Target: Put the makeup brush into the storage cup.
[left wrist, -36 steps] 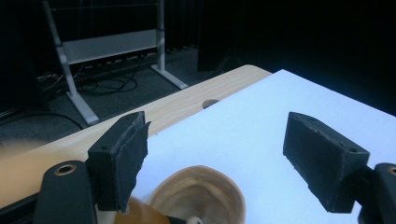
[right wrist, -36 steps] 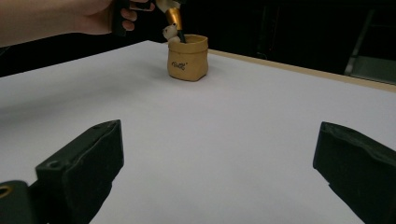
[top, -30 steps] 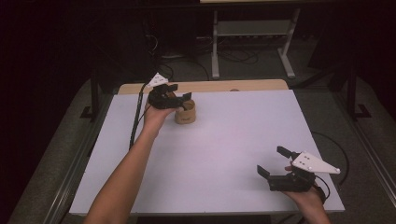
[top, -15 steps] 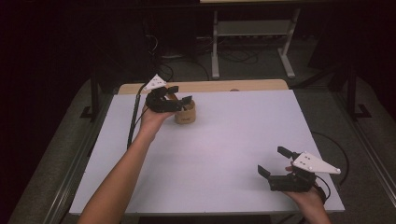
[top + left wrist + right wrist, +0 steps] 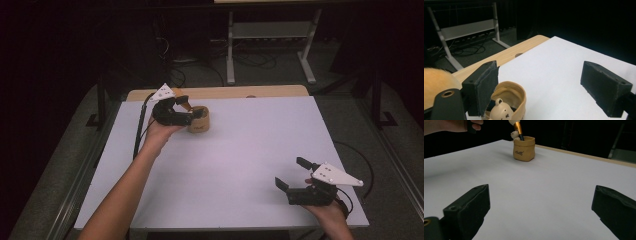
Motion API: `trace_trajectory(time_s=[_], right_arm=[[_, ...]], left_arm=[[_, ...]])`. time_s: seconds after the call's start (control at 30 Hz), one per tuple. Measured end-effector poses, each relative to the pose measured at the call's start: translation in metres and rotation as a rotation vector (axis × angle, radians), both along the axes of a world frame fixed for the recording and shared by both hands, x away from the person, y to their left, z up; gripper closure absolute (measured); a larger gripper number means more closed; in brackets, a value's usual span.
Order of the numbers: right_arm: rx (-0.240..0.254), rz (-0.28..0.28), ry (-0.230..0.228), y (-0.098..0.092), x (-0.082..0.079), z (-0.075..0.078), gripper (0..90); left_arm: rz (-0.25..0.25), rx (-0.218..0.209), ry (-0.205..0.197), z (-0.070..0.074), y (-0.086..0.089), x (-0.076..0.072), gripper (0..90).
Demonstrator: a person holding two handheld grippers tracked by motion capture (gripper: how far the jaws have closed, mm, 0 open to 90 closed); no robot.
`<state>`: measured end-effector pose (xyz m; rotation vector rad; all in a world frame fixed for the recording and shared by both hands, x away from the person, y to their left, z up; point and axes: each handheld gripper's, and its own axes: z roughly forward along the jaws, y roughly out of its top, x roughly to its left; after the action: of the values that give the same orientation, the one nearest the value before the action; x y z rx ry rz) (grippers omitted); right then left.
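Observation:
A small tan pouch-shaped cup [image 5: 200, 122] with a little bear figure [image 5: 500, 111] stands at the far left of the white tabletop [image 5: 235, 165]. A brush with an orange ferrule [image 5: 519, 132] leans in it, its fluffy head [image 5: 435, 86] just outside one jaw. My left gripper [image 5: 189, 108] hovers at the cup's left side. Its jaws have just been opening and now stand wide, with only bare table between them [image 5: 540, 75]. My right gripper [image 5: 293, 173] rests open near the front right corner, nothing between its jaws [image 5: 539, 202].
A wooden strip [image 5: 270, 91] with a small hole runs along the table's far edge. Behind it, on the dark floor, stand a metal frame [image 5: 270, 30] and loose cables. A cable [image 5: 142, 125] trails from the left gripper off the table's left side.
The left gripper has drawn back a little from over the cup toward the left, and its jaws have spread wider. The brush stays in the cup. The right hand has not moved.

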<state>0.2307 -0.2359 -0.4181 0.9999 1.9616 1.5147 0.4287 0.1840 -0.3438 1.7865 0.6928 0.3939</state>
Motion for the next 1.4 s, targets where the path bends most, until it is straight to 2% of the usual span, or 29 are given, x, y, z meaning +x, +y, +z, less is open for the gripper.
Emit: trace_trajectory(time_s=[0.1,0.23,0.87,1.17,1.3,1.4], right_arm=[[-0.004,0.0,-0.007,0.0,0.0,0.001,1.3],[-0.008,0.002,-0.009,0.0,0.0,0.001,1.3],[-0.003,-0.002,-0.011,-0.001,0.0,0.001,1.3],[-0.005,-0.002,-0.011,-0.001,0.0,0.001,1.3],[-0.003,-0.002,-0.006,0.0,0.0,0.001,1.3],[-0.005,-0.001,-0.006,0.0,0.0,0.001,1.3]], left_arm=[[-0.002,-0.004,-0.006,0.001,0.001,-0.004,12.6],[-0.018,-0.006,0.009,0.002,0.002,-0.01,10.3],[-0.017,-0.012,0.021,-0.003,0.019,-0.035,10.3],[-0.002,-0.014,-0.003,-0.01,0.027,-0.051,10.5],[-0.002,0.001,-0.012,-0.012,0.029,-0.056,10.5],[0.002,-0.013,-0.011,-0.018,0.033,-0.064,10.5]])
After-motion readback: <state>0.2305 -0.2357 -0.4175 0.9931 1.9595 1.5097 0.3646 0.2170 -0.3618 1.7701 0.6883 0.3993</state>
